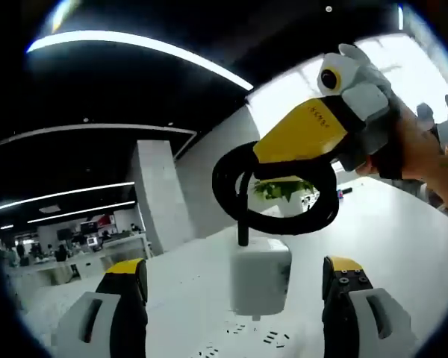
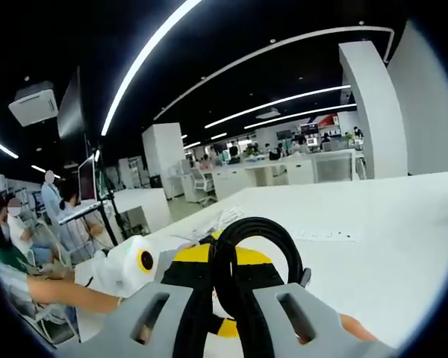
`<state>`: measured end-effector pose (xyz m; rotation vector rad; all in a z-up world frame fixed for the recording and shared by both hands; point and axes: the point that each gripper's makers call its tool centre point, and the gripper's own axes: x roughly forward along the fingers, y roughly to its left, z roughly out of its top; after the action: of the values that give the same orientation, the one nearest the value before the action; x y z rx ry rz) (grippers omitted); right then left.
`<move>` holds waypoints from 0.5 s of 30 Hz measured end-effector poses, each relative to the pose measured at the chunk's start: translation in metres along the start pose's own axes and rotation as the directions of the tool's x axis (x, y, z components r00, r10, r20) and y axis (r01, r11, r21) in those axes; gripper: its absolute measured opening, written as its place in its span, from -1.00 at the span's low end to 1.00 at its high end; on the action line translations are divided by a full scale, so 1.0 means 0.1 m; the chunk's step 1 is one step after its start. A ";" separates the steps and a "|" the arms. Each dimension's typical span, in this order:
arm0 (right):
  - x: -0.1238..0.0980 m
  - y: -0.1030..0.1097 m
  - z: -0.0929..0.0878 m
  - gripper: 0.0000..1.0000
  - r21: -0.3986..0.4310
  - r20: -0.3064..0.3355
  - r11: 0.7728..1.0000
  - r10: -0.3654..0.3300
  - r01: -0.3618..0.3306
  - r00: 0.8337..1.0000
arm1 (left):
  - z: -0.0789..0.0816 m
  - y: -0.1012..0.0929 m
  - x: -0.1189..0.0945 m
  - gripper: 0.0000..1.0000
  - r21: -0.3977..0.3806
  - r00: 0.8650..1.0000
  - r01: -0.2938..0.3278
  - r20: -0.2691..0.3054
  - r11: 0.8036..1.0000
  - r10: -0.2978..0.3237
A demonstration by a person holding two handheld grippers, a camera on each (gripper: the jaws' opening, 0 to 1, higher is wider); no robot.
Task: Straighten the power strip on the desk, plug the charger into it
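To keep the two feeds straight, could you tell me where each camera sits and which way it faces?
Left gripper view: rides the left gripper, looking low across the desk at the charger above the strip; a hand shows.
Right gripper view: rides the right gripper, facing over the desk toward the office; an arm shows.
Shared: the coiled cable, held by the right gripper.

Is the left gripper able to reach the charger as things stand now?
Probably yes. The left gripper is open, and the charger hangs between its fingers above the power strip. The right gripper holds only the cable above, so the way looks free.
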<state>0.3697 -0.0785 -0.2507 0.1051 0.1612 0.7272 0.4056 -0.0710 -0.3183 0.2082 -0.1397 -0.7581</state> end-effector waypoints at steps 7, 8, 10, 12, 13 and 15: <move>0.04 -0.04 -0.05 -0.88 0.007 -0.004 1.000 -0.011 0.011 1.000 | -0.07 0.02 -0.23 0.99 0.011 0.993 -0.119 0.003 0.993 0.119; 0.05 -0.05 -0.06 -0.88 0.010 -0.007 1.000 -0.013 0.013 1.000 | -0.08 0.03 -0.25 0.99 -0.001 0.992 -0.130 0.004 0.992 0.130; 0.05 -0.06 -0.07 -0.88 0.013 -0.008 1.000 -0.014 0.014 1.000 | -0.08 0.05 -0.28 0.99 -0.043 0.989 -0.149 0.006 0.988 0.149; 0.06 -0.07 -0.07 -0.88 0.018 -0.009 1.000 -0.015 0.015 1.000 | -0.07 0.06 -0.29 0.99 -0.070 0.987 -0.161 0.009 0.984 0.162; 0.06 -0.06 -0.08 -0.88 0.019 -0.009 1.000 -0.014 0.014 1.000 | -0.07 0.07 -0.29 0.99 -0.080 0.986 -0.166 0.008 0.983 0.167; 0.07 -0.06 -0.08 -0.88 0.020 -0.010 1.000 -0.014 0.014 1.000 | -0.07 0.07 -0.29 0.99 -0.100 0.985 -0.169 0.013 0.981 0.171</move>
<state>0.3776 -0.0782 -0.2604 0.1195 0.1787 0.7126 0.3910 -0.0450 -0.3248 0.0932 -0.1381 -0.5957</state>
